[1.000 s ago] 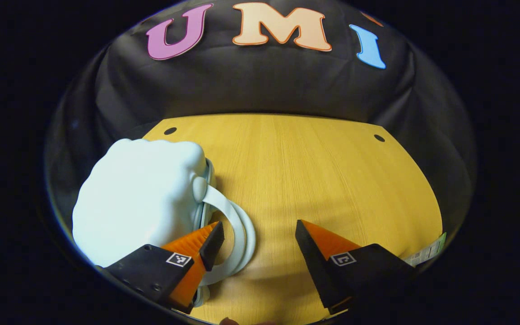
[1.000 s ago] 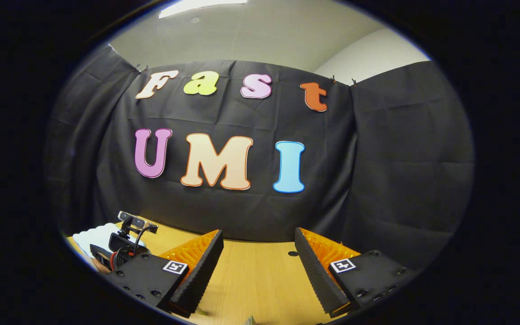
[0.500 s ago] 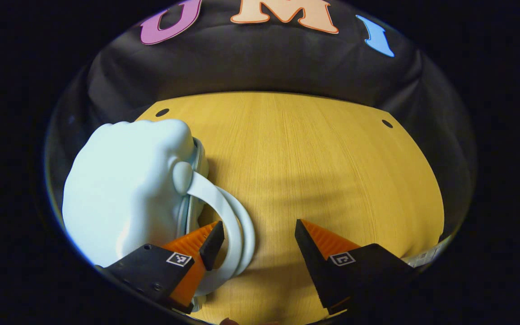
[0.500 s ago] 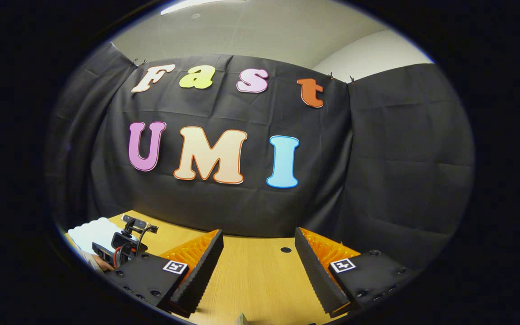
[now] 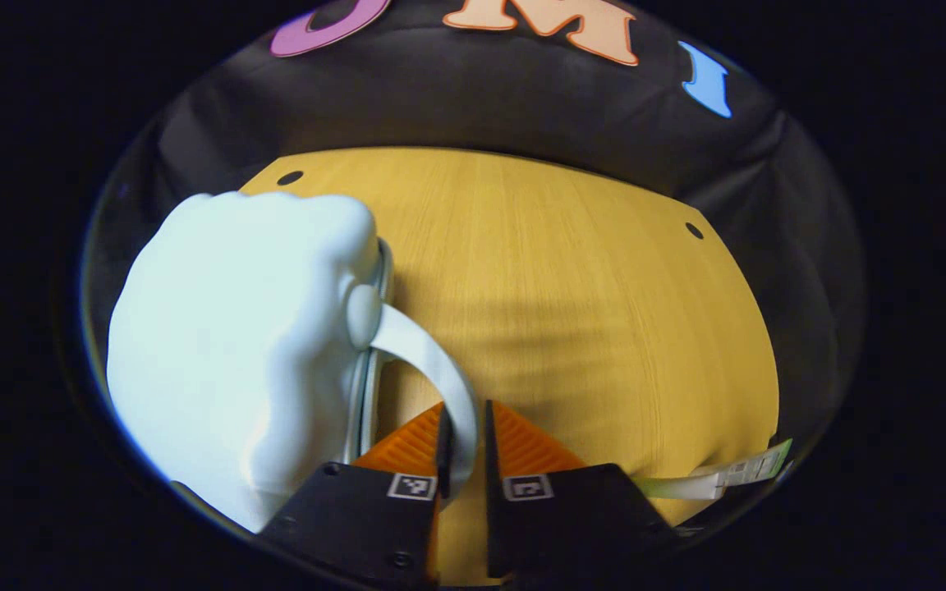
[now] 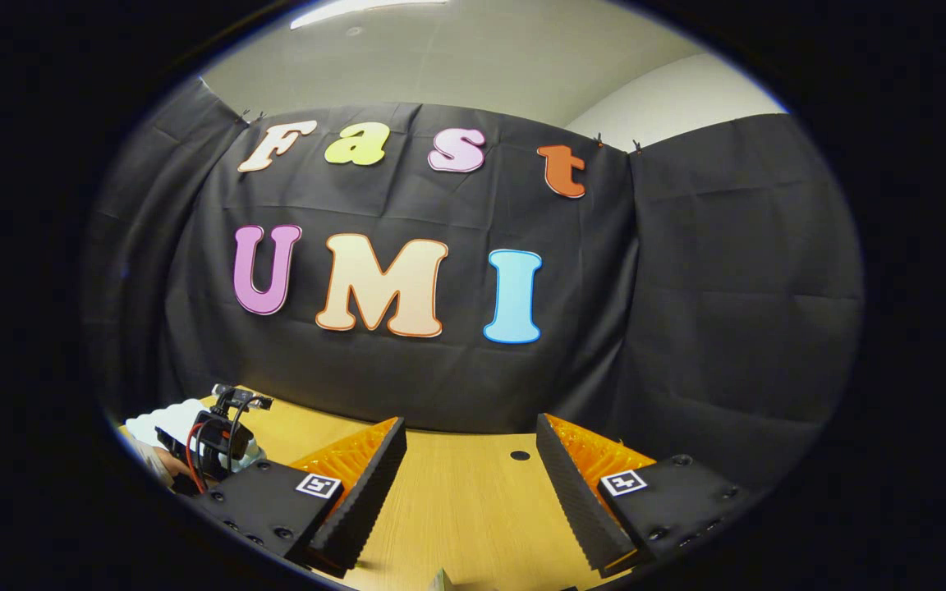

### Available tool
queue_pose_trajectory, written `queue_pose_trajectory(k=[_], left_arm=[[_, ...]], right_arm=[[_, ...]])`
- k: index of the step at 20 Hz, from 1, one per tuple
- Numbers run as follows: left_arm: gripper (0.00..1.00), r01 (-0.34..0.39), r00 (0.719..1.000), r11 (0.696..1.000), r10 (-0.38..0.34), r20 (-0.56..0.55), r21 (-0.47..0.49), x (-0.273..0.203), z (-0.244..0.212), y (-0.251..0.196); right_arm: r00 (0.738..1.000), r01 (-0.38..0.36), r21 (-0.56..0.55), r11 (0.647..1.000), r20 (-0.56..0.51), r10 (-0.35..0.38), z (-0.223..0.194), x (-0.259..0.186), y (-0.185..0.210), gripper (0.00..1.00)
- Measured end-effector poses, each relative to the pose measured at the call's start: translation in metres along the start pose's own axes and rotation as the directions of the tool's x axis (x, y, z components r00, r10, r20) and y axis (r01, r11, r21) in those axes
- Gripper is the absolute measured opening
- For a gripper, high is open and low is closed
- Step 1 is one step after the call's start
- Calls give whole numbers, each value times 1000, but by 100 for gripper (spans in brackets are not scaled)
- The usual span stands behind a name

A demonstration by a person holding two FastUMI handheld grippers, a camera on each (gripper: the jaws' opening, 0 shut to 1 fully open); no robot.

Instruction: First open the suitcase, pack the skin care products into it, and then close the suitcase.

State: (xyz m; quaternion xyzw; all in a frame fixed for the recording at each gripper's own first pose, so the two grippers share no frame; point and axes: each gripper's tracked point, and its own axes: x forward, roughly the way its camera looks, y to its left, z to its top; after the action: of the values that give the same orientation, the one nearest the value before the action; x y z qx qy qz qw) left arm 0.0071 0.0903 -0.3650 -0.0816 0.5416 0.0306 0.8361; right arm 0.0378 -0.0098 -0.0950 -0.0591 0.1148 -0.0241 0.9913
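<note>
The suitcase (image 5: 227, 345) lies on the table's (image 5: 571, 312) left side.

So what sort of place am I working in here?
Likely a recording booth inside an office-type room: black cloth wall, plain ceiling above, a wooden table holding the pale suitcase.

We saw the pale blue, puffy suitcase (image 5: 235, 345) lying zipped shut on its side at the table's left, its curved strap handle (image 5: 440, 386) arching out to the right, pinched between our left gripper's (image 5: 465, 439) fingers.
</note>
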Motion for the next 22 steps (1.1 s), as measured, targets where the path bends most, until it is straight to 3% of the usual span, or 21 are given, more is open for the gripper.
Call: queue_pose_trajectory(k=[1,4,7,13,17,22], left_arm=[[9,4,1000,1000,-4,-3,19,-1,1,-1],[6,21,999,997,-19,-29,68,0,-1,-2],[1,-15,1000,993,14,14,120,-8,10,-1],[0,-16,994,990,1,105,137,-56,43,-12],[0,-53,983,991,30,181,126,-88,61,-13],[0,-66,972,992,39,232,110,-110,79,7]], right_arm=[[1000,-6,5,1000,4,6,1,0,2,98],[1000,-21,10,1000,20,21,4,-4,5,100],[999,-30,23,999,37,29,5,-6,4,98],[997,-64,74,995,51,60,1,-6,10,99],[995,-84,100,991,61,78,-3,-6,14,99],[992,-122,146,982,52,115,-10,-6,33,99]])
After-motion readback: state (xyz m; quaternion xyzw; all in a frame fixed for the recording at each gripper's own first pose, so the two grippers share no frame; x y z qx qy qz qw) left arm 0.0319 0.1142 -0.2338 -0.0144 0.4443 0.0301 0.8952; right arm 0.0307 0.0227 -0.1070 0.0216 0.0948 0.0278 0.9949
